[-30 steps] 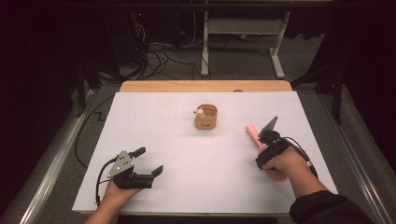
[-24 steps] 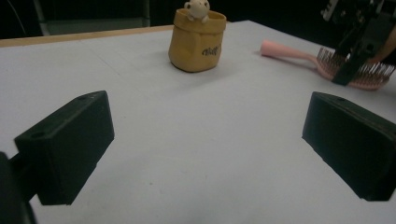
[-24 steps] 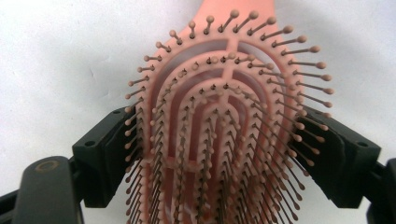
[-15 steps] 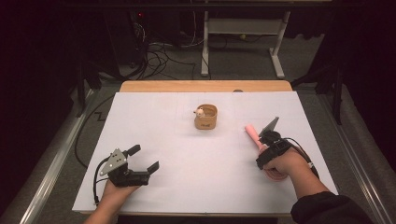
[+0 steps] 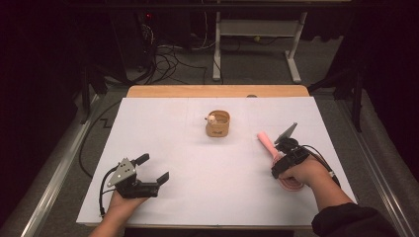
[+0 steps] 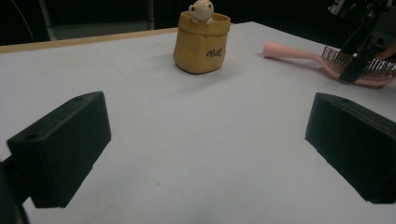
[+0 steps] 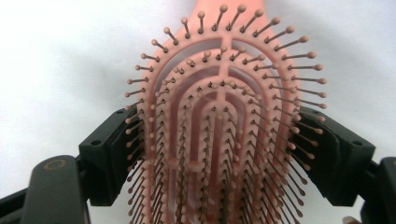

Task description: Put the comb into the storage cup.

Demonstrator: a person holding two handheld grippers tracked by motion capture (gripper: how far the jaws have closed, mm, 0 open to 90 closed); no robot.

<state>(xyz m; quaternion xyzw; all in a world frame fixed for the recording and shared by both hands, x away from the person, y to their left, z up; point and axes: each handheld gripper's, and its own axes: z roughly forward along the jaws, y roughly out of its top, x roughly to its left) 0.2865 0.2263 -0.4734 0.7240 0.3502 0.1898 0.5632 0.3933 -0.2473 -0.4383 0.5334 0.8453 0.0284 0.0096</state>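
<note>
right gripper view: hairbrush (image 7: 224,135) handle cropped

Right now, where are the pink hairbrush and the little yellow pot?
hairbrush (image 7: 224,121): right gripper view, on the bristled head.
pot (image 6: 201,44): left gripper view, on its front wall.

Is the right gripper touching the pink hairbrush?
Touching. In the right gripper view, the right gripper has both jaws pressed against the bristled head of the pink hairbrush.

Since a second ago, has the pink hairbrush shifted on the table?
No. The pink hairbrush keeps its place right of the yellow pot, its handle pointing toward it, with the right gripper at its head.
</note>
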